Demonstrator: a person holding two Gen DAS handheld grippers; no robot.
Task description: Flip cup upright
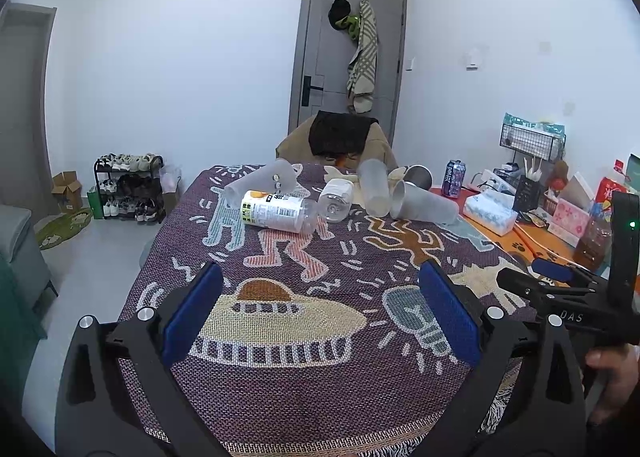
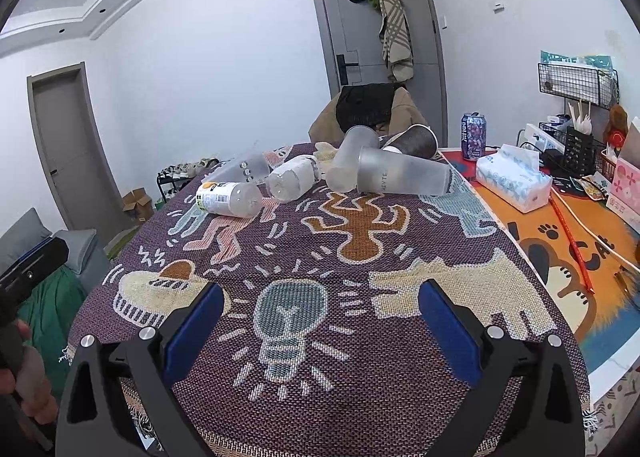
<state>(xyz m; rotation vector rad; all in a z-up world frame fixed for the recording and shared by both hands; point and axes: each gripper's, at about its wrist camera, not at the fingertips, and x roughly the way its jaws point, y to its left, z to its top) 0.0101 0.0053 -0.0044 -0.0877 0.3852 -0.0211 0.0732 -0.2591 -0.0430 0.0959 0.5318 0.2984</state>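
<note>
Both tongs, left (image 1: 320, 313) and right (image 2: 320, 321), gape wide over the table's near edge; frosted cups (image 2: 404, 177) lie toppled at the far edge.

— What's at the far end of the patterned cloth (image 1: 280, 377)?

— A heap of containers on their sides. A frosted cup (image 1: 424, 206) lies toward the far right corner, mouth facing left, touching a second frosted cup (image 1: 374, 187). A labelled bottle (image 1: 278, 211) lies nearer the far left, with another frosted cup (image 1: 262, 181) just behind it.

— And the left gripper (image 1: 320, 313)?

— Over the near edge, blue pads spread wide, nothing between them. The right gripper (image 1: 548, 277) pokes in at the right edge; its jaws are probably apart, but they're hard to read.
</note>
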